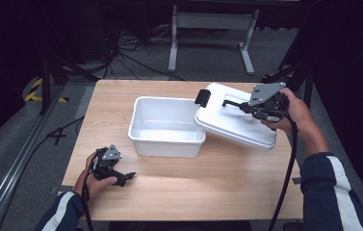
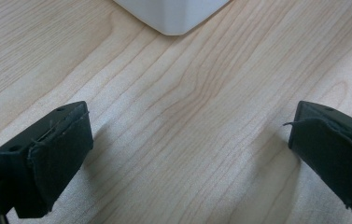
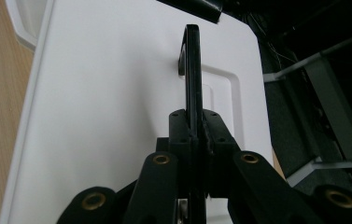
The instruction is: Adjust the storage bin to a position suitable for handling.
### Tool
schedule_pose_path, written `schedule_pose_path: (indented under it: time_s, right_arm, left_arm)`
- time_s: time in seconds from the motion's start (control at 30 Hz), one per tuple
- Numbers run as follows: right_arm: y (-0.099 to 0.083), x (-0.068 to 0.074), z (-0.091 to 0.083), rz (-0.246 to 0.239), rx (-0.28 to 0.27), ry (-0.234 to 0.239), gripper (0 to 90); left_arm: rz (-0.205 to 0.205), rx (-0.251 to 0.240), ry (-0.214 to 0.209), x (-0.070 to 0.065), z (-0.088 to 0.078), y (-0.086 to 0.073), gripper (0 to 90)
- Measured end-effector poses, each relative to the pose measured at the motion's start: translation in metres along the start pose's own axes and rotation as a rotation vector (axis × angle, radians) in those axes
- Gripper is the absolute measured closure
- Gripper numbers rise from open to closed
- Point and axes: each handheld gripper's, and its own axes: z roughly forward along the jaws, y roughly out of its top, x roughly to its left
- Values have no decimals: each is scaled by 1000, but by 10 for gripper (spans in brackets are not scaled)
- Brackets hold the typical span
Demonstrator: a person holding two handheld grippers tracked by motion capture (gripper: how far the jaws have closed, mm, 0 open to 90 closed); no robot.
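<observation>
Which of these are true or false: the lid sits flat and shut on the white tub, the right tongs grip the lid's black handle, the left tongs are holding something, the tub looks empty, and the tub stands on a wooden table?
1. The lid sits flat and shut on the white tub. False: it is off to the tub's right, tilted, one edge over the rim.
2. The right tongs grip the lid's black handle. True.
3. The left tongs hold something. False: they are open on bare wood.
4. The tub looks empty. True.
5. The tub stands on a wooden table. True.
</observation>
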Motion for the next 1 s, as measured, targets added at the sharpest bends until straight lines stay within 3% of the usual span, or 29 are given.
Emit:
schedule_pose_path:
  time_s: [0.67, 1.0]
  right_arm:
    - [-56, -3, 6, 116, 42, -16, 846]
    - [-78, 4, 32, 158, 86, 12, 846]
  left_arm:
    - [-5, 0, -2, -1, 0, 0, 3]
    - [-6, -1, -2, -1, 0, 0, 3]
